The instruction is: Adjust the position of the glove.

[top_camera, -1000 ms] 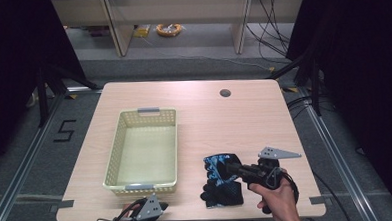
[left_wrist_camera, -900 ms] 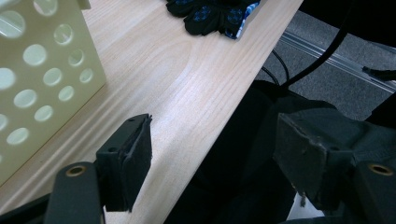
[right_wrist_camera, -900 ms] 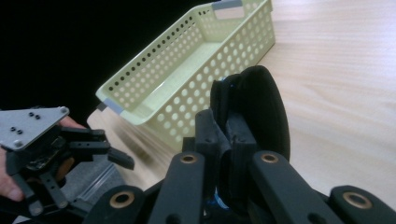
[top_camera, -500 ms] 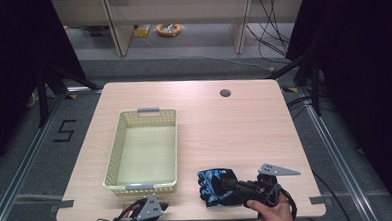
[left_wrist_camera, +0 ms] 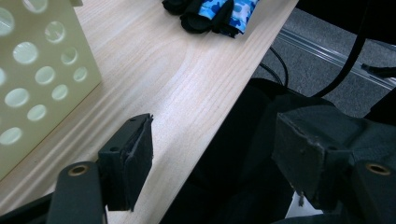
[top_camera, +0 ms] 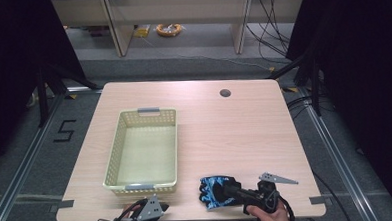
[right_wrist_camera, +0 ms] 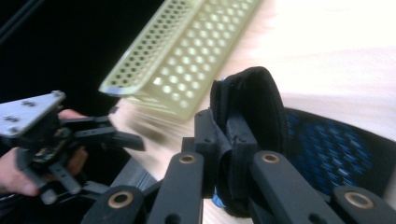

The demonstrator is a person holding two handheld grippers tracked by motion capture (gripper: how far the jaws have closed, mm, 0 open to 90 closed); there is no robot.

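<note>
A blue-and-black glove (top_camera: 213, 191) lies near the table's front edge, right of the basket. My right gripper (top_camera: 229, 193) comes in from the right and is shut on it. In the right gripper view the jaws (right_wrist_camera: 223, 135) pinch the glove's black cuff (right_wrist_camera: 254, 100), and its blue patterned part (right_wrist_camera: 327, 158) spreads to the right. My left gripper (top_camera: 154, 212) hangs at the front edge just below the basket. Its jaws (left_wrist_camera: 215, 135) stand wide open over the table's edge with nothing between them. The glove (left_wrist_camera: 215, 11) shows at the top of that view.
A pale yellow perforated basket (top_camera: 115, 159) stands empty on the left half of the wooden table (top_camera: 235, 134); its wall (left_wrist_camera: 42, 70) is close to my left jaw. A round cable hole (top_camera: 225, 93) sits at the far right. Dark floor and cables surround the table.
My right gripper has sunk and drawn back toward the front edge with the glove, which now rests lower and slightly further left. The left gripper has stayed put.
</note>
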